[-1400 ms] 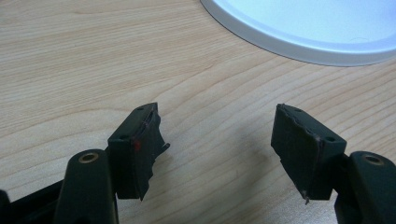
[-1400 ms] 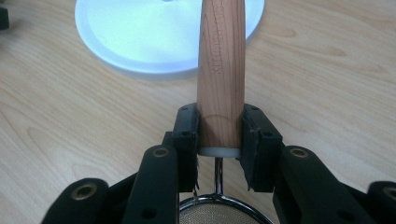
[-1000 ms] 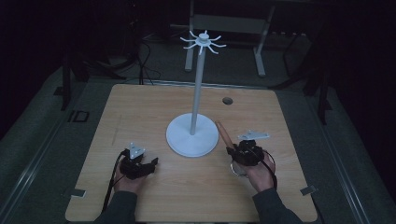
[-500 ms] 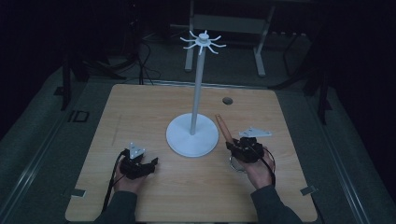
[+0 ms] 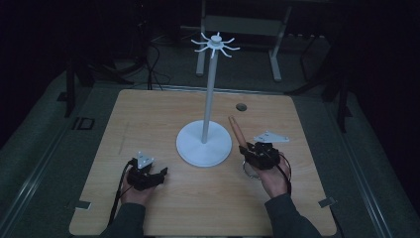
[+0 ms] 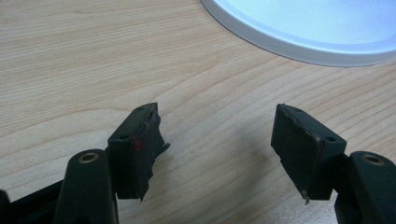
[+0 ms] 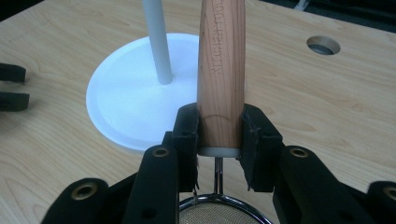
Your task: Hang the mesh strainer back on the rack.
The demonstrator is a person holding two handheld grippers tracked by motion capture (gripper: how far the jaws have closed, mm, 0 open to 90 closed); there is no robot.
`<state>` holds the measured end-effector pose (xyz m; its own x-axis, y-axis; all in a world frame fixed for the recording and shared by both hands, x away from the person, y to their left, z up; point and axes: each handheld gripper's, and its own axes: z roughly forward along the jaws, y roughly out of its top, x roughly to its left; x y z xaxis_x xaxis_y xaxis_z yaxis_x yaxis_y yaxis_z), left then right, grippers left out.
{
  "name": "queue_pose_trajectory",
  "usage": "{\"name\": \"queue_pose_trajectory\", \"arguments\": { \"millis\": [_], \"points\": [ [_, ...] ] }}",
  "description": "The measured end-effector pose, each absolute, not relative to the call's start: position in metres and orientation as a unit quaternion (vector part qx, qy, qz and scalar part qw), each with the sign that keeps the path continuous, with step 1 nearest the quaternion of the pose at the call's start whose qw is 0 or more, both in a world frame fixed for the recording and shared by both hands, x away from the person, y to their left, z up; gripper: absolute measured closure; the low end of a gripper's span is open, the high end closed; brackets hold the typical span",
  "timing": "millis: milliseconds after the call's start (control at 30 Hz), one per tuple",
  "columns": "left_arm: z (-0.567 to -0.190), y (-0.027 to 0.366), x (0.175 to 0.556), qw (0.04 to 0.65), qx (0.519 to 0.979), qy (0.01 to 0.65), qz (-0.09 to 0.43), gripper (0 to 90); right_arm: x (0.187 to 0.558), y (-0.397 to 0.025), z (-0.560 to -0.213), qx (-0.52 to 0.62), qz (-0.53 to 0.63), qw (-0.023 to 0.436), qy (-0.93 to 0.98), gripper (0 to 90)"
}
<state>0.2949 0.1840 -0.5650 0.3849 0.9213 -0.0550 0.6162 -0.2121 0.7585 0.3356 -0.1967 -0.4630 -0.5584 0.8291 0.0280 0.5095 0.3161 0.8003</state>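
Observation:
A strainer with a wooden handle [image 5: 236, 130] is held at the right of the table. My right gripper [image 5: 252, 151] is shut on the handle's lower end, and the handle [image 7: 219, 70] points up and away between the pads. The steel mesh bowl [image 7: 219, 212] hangs below the jaws, near the hand. A white stand [image 5: 210, 94] with hooked arms at its top rises from a round base [image 5: 204, 146] at the table's middle. My left gripper [image 5: 156, 173] rests low at the front left, open with nothing between its fingers [image 6: 140, 144], and the base rim [image 6: 303, 42] lies ahead of it.
A round cable hole [image 5: 241, 106] sits in the wooden table [image 5: 148, 114] behind the stand, also visible as the hole [image 7: 323, 45] beyond the handle. The left gripper's jaws [image 7: 11, 86] show at the far left edge. The floor beyond is dark, with frame legs.
The right gripper with the strainer has shifted slightly up and away, and the handle now stands a little steeper. The left gripper has not moved.

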Motion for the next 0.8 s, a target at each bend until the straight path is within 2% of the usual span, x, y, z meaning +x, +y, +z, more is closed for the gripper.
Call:
{"name": "queue_pose_trajectory", "arguments": {
  "millis": [800],
  "points": [
    [-0.565, 0.184, 0.295, 0.361, 0.75, 0.512, 0.211, 33.3, 0.34, -0.191, -0.448, 0.421, 0.429, 0.213, 0.77, 69.8]
  ]
}}
